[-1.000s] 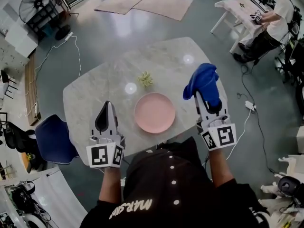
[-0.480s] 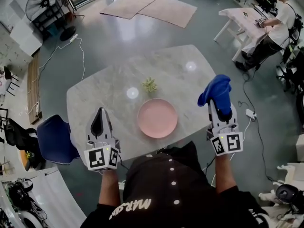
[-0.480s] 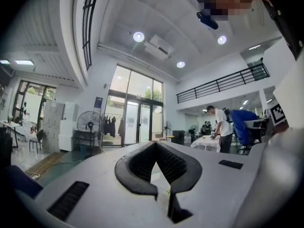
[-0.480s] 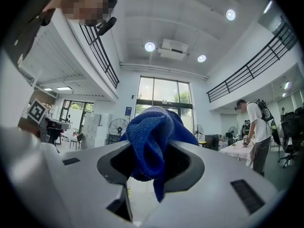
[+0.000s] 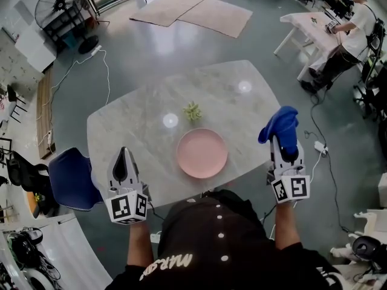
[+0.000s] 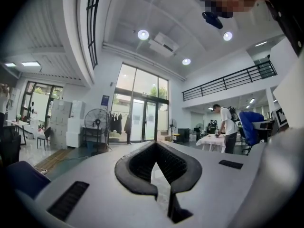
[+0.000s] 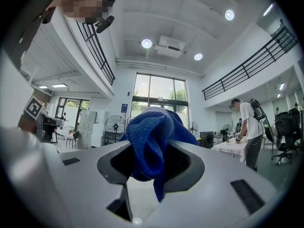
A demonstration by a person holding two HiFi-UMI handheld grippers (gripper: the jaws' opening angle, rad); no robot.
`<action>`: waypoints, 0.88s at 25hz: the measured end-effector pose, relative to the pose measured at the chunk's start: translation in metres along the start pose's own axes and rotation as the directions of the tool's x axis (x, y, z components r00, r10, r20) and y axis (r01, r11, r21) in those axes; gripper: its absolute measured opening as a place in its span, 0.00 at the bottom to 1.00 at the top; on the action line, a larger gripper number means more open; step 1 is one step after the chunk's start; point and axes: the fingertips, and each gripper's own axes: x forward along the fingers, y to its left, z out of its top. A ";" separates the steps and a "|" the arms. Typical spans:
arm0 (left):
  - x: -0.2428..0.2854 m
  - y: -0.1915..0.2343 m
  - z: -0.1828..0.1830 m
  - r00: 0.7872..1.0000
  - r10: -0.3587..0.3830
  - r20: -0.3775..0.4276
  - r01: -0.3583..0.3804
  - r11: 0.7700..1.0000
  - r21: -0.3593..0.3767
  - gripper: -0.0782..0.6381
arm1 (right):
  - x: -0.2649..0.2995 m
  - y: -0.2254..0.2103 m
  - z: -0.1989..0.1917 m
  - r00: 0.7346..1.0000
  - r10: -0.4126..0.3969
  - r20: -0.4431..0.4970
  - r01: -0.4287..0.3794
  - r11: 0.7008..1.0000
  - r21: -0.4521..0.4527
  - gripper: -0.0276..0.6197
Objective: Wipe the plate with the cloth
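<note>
Head view, plate (image 5: 202,153) near table (image 5: 133,125) edge, plant (image 5: 192,110) beyond

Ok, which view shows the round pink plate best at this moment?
The head view. There the round pink plate shows whole and uncovered, lying on the grey marble table near its front edge. The left gripper view and the right gripper view both look level across the room and show nothing of the plate.

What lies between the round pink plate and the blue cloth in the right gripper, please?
The head view shows only bare marble table between pink plate and blue cloth.
</note>
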 end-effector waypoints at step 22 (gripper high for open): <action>-0.007 -0.011 -0.019 1.000 -0.016 -0.025 0.016 1.000 0.026 0.13 | -0.007 0.006 -0.014 1.000 0.004 -0.027 -0.004 1.000 0.001 0.27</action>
